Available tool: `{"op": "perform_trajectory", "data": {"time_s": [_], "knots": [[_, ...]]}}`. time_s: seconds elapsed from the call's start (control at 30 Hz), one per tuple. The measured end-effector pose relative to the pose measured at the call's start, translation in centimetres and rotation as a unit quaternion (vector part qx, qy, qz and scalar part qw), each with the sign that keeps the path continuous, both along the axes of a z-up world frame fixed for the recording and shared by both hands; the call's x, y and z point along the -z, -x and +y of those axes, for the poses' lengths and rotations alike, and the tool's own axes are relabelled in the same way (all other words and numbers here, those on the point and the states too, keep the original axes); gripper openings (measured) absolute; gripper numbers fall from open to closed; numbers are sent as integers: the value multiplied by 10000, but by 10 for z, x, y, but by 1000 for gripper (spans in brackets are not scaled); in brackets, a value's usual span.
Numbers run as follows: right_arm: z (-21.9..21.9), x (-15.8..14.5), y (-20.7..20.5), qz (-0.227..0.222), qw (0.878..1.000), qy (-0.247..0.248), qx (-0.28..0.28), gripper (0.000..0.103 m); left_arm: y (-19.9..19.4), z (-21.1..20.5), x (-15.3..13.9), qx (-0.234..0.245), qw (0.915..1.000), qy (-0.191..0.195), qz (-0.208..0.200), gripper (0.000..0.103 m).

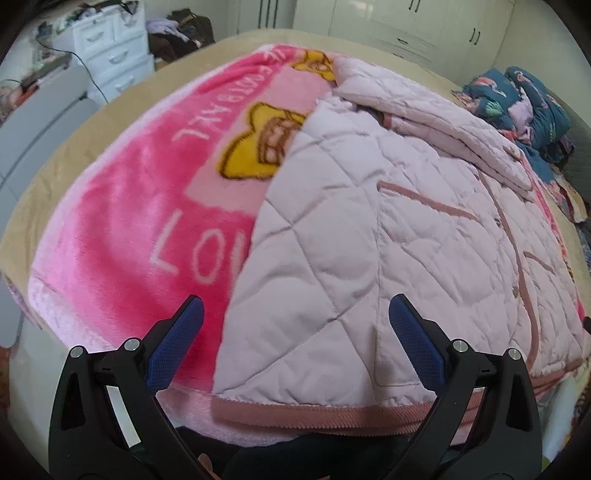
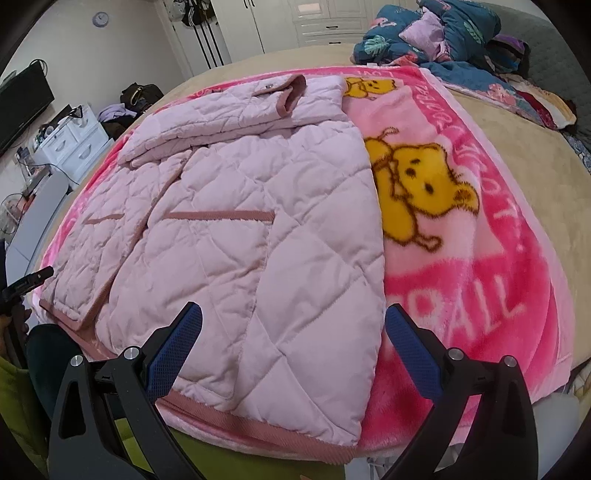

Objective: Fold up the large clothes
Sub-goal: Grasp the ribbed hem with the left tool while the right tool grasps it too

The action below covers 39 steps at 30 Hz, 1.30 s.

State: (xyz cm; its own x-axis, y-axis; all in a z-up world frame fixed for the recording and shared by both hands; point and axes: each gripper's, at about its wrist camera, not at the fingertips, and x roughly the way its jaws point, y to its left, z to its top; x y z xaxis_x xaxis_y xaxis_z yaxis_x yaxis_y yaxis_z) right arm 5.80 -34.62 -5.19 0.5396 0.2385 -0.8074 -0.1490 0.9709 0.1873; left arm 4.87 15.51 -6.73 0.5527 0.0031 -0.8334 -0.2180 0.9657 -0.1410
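A pale pink quilted jacket (image 1: pixel 388 240) with darker pink trim lies flat on a pink cartoon blanket (image 1: pixel 129 221) on the bed. Its sleeves are folded across the upper body. It also shows in the right wrist view (image 2: pixel 258 221). My left gripper (image 1: pixel 295 314) is open and empty, hovering over the jacket's left hem corner. My right gripper (image 2: pixel 293 317) is open and empty, over the jacket's right hem corner. The left gripper's tip (image 2: pixel 35 277) shows at the left edge of the right wrist view.
The blanket (image 2: pixel 480 277) covers a beige bed (image 2: pixel 517 155). A heap of dark blue patterned bedding (image 2: pixel 443 33) lies at the headboard end. White drawers (image 1: pixel 110 44) and wardrobes (image 1: pixel 406 26) stand beyond the bed.
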Motion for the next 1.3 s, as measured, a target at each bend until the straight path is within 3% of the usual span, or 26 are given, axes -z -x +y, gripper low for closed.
{"op": "perform_trajectory", "data": {"time_s": [0.13,0.53,0.6,0.83,0.87,0.9,0.97,1.03,1.1,1.17,1.23,1.3], "knots": [[-6,11,3,177,9998,-41,62,99,-6,3,8,87,9995,215,197,94],[-10,43,13,825,9961,-301,51,99,-24,-6,22,652,9948,250,742,93],[-12,46,16,845,9956,-409,73,99,-24,-9,22,714,9946,191,731,89],[-19,51,25,854,9929,-832,25,98,-18,-18,18,1043,9930,208,513,60],[-20,51,27,828,9924,-908,71,93,-17,-17,18,1050,9929,252,498,57],[-22,52,29,826,9908,-1073,28,80,-16,-16,18,1056,9928,305,482,56],[-22,54,31,869,9859,-1429,-87,62,-15,-14,19,1087,9923,370,468,55],[-22,56,32,875,9843,-1530,-122,55,-14,-13,19,1105,9921,392,454,54],[-22,52,32,774,9813,-1748,-222,29,-14,-14,18,1092,9924,365,442,51],[-19,38,32,486,9821,-1780,-374,18,-11,-16,15,1058,9933,291,358,45],[-16,18,31,124,9820,-1795,-576,16,-7,-19,10,1010,9945,119,243,27],[-14,-1,28,-185,9798,-1865,-702,14,-7,-20,3,970,9951,158,128,21]]}}
